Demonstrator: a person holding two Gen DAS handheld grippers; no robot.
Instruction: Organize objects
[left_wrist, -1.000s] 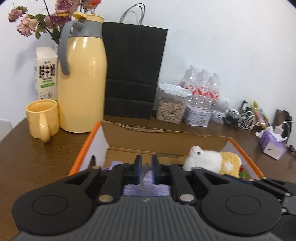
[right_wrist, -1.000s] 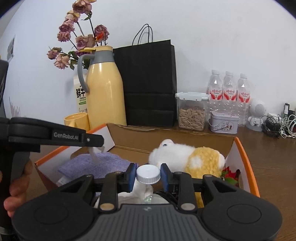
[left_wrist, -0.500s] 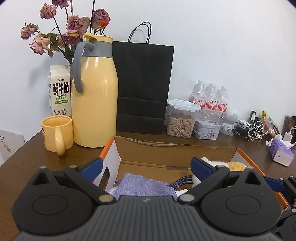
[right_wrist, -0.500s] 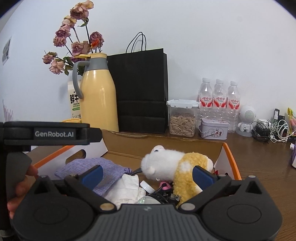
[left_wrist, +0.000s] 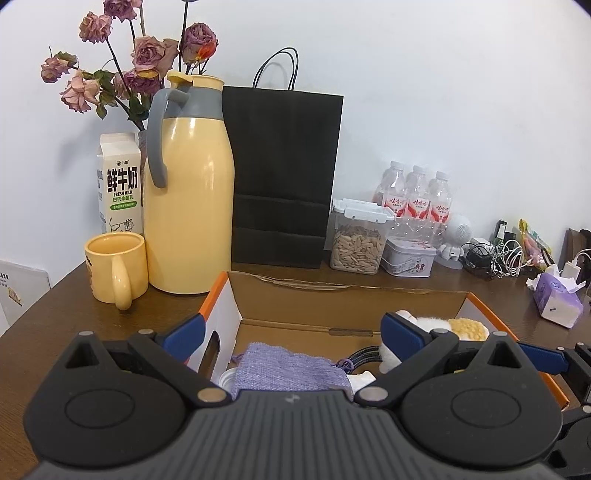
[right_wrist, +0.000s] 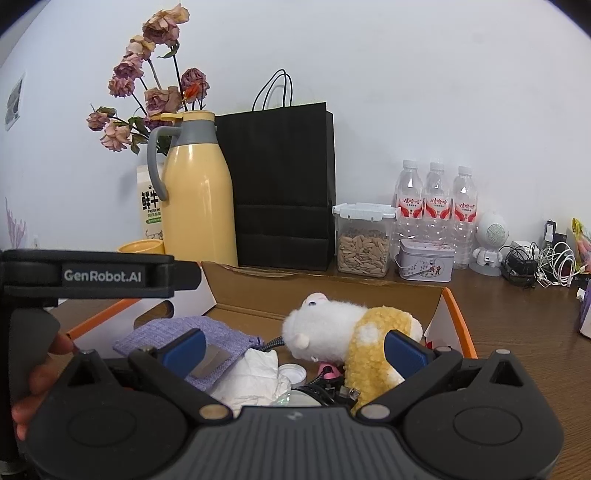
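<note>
An open cardboard box (left_wrist: 332, 299) (right_wrist: 325, 291) with orange edges stands on the brown table. In it lie a purple cloth pouch (left_wrist: 288, 369) (right_wrist: 177, 330), a white and yellow plush toy (right_wrist: 343, 332) (left_wrist: 443, 325), a crumpled white tissue (right_wrist: 255, 376), a clear bottle with a white cap (right_wrist: 293, 373) and a braided cable (right_wrist: 271, 341). My left gripper (left_wrist: 291, 336) is open and empty above the near side of the box. My right gripper (right_wrist: 293, 350) is open and empty above the bottle.
Behind the box stand a yellow mug (left_wrist: 114, 269), a yellow thermos jug (left_wrist: 188, 195), a milk carton (left_wrist: 120, 184), dried roses (left_wrist: 136, 70), a black paper bag (left_wrist: 284, 177), a seed jar (left_wrist: 356, 243), a tin (left_wrist: 408, 256) and three water bottles (left_wrist: 417, 199). Cables (left_wrist: 495, 254) and a tissue pack (left_wrist: 557, 302) lie at right.
Both grippers were shut a second ago, the right one on the bottle cap. Both have opened wide and pulled back and up. The bottle now lies in the box.
</note>
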